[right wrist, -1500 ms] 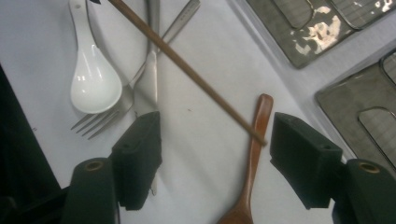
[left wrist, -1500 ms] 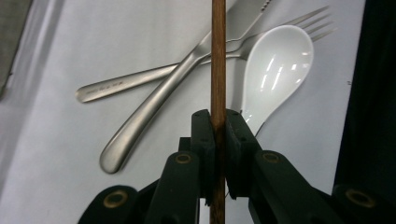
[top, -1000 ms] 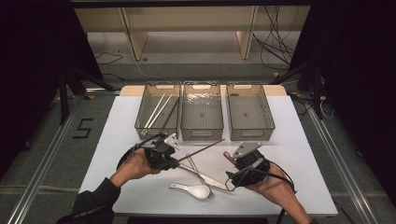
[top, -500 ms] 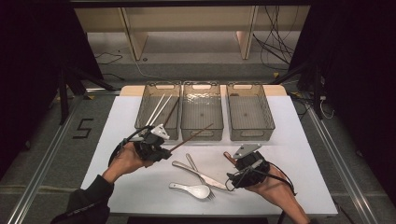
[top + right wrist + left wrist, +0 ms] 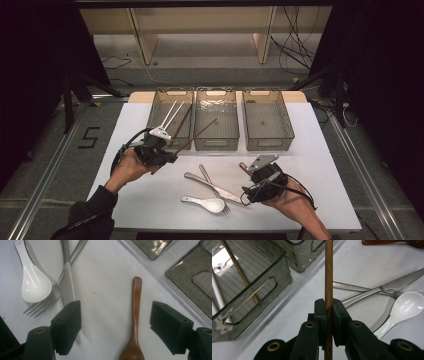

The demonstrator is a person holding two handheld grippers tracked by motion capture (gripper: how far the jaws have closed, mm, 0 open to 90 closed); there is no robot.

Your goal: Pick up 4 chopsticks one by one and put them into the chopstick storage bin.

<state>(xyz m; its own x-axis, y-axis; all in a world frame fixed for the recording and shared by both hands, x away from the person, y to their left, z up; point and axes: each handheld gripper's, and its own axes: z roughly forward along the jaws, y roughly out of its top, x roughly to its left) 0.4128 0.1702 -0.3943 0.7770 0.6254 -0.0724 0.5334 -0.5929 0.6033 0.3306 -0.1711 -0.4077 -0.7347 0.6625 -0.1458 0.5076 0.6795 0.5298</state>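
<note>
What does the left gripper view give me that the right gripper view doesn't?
Left gripper view: the left gripper shut on a thin brown wooden chopstick, beside a clear plastic bin holding another brown chopstick.

Right gripper view: the right gripper with jaws open on either side of a brown wooden spoon lying on the table, apart from both pads.

Both: the white ceramic soup spoon, steel table knife, steel fork and white table.

There are three clear bins (image 5: 218, 143) on the table. I count two brown chopsticks (image 5: 196, 137) and two white chopsticks (image 5: 170, 113). There are also one knife (image 5: 210, 183), one fork (image 5: 212, 187), one white spoon (image 5: 206, 203) and one wooden spoon (image 5: 135, 322).
</note>
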